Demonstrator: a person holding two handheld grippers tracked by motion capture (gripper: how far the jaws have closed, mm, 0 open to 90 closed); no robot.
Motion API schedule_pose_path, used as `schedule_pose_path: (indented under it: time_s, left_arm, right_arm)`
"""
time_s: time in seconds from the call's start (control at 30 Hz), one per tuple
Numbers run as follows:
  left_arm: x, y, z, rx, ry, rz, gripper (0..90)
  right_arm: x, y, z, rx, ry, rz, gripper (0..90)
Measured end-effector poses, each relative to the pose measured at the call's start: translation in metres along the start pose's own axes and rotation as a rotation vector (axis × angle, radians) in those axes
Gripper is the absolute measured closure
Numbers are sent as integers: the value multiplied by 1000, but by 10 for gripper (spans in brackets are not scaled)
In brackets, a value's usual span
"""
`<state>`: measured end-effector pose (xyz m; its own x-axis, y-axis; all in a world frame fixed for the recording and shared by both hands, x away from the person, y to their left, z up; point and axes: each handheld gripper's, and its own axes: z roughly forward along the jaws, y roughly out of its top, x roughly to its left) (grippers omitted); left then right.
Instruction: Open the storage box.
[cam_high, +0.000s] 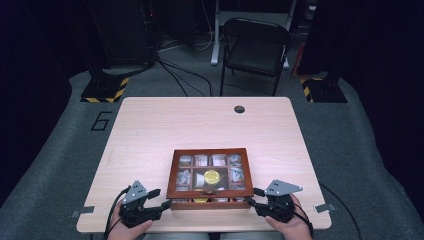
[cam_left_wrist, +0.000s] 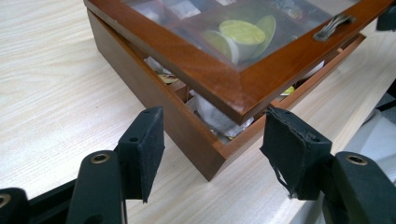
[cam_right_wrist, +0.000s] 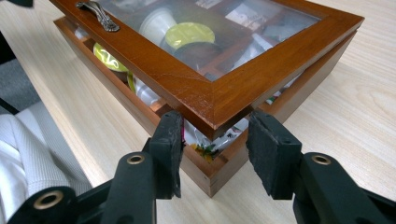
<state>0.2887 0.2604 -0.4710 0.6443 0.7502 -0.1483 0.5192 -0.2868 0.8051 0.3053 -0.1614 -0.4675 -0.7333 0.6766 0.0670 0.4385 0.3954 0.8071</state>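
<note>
A brown wooden box (cam_high: 210, 151) with a glass lid sits near the table's front edge, its lid slightly ajar over packets and a yellow-topped capsule (cam_high: 211, 176). My left gripper (cam_high: 162, 198) is at the front left corner. In the left gripper view the gripper (cam_left_wrist: 213, 116) is open, its pads (cam_left_wrist: 144, 140) flanking the corner of the box (cam_left_wrist: 140, 79) with gaps. My right gripper (cam_high: 253, 197) is at the front right corner. In the right gripper view the gripper (cam_right_wrist: 215, 119) is shut on the corner of the lid (cam_right_wrist: 261, 70). A metal handle (cam_right_wrist: 95, 14) lies on the lid's front rail.
The light wood table (cam_high: 200, 125) has a cable hole (cam_high: 239, 109) near its far edge. A black folding chair (cam_high: 255, 45) stands beyond it. The person's white clothing (cam_right_wrist: 28, 154) is close below the table's front edge.
</note>
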Motion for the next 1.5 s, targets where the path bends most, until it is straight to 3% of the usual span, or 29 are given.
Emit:
schedule_pose_path:
  time_s: [0.2, 0.4, 0.6, 0.77, 1.03, 1.2, 1.5]
  left_arm:
    - [-2, 2, 9, 26, -9, 14, 466]
    - [-11, 7, 16, 25, -16, 71, 504]
    - [-12, 9, 17, -3, 3, 44, 507]
    - [-11, 12, 16, 1, 8, 67, 488]
    - [-11, 22, 15, -21, 25, 63, 441]
    - [-6, 29, 10, -50, 18, 28, 433]
    - [-1, 49, 0, -100, 28, 47, 433]
  right_arm:
    - [0, 1, 0, -2, 2, 0, 553]
    - [0, 1, 0, -2, -3, -5, 554]
    - [-2, 1, 0, -13, -2, 10, 553]
    - [-2, 1, -1, -26, -9, 11, 533]
    - [-3, 7, -5, -62, -19, 0, 503]
    - [-6, 15, -8, -87, -24, -1, 491]
    - [-10, 38, -16, -118, -26, -25, 504]
